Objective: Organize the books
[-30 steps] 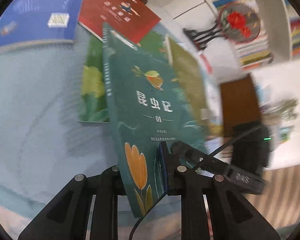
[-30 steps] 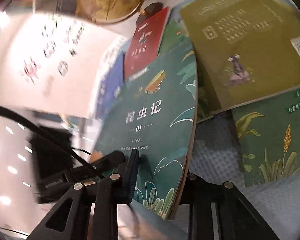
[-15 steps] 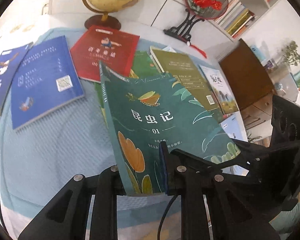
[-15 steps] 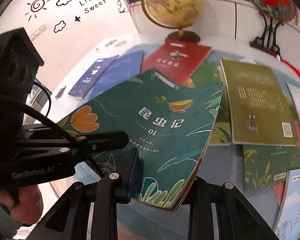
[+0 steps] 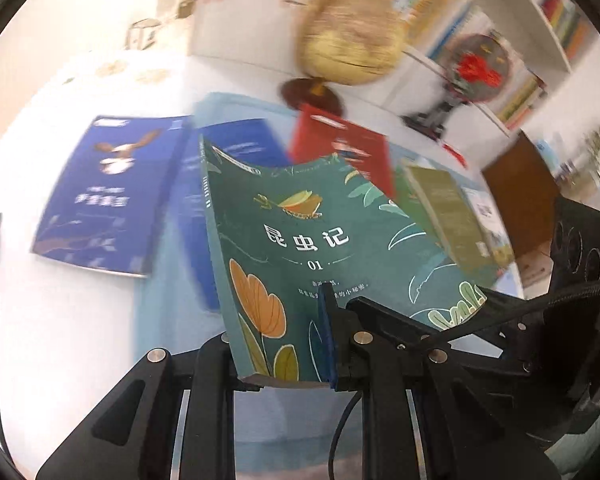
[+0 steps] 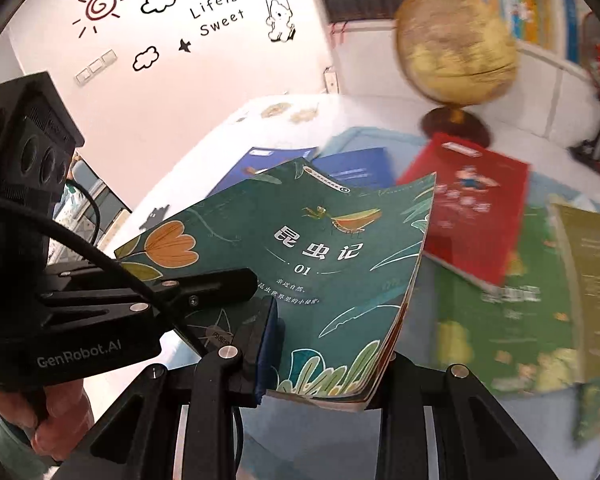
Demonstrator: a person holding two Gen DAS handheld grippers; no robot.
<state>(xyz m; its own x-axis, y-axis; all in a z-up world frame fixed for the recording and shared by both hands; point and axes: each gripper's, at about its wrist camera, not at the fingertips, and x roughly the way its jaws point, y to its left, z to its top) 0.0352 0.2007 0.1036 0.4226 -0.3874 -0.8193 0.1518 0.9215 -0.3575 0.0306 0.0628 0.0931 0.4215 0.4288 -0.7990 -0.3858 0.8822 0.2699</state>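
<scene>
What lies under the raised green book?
Under the green book a blue book and the blue mat show at its left. The rest beneath its cover is hidden.

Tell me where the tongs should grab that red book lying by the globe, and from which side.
Probably the red book at its near corner, approached from the front: that corner rests raised on the green book beneath, so a finger could slip under. The far edge crowds the globe base.
</scene>
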